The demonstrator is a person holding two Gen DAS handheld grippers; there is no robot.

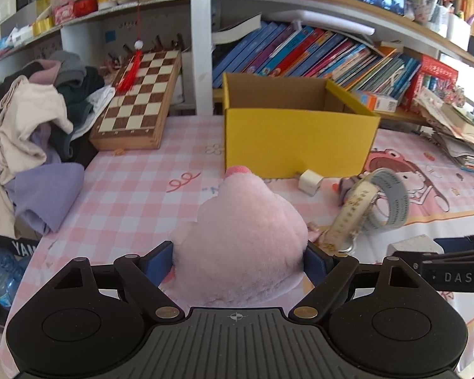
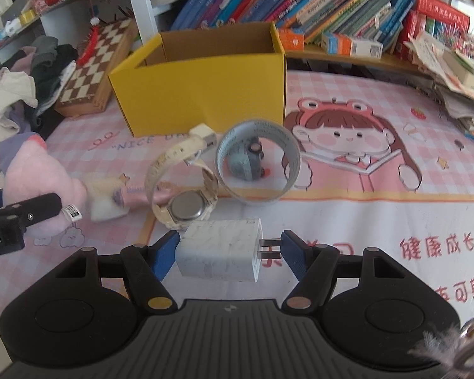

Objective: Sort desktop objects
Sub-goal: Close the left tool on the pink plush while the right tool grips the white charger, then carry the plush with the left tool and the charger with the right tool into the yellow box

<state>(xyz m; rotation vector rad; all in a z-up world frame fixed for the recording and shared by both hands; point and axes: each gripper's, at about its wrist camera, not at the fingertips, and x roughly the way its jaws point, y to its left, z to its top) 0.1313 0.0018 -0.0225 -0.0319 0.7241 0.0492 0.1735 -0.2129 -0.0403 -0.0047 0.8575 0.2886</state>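
The left gripper (image 1: 238,260) clamped a pink plush toy (image 1: 240,237) above the pink checked tablecloth (image 1: 136,189); the right gripper (image 2: 229,251) held a white charger (image 2: 219,249), seemingly lifted, before the yellow box (image 2: 205,91)

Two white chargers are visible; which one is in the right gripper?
The larger marbled charger, its prongs against the right gripper's right pad. The small white cube charger lies by the yellow box.
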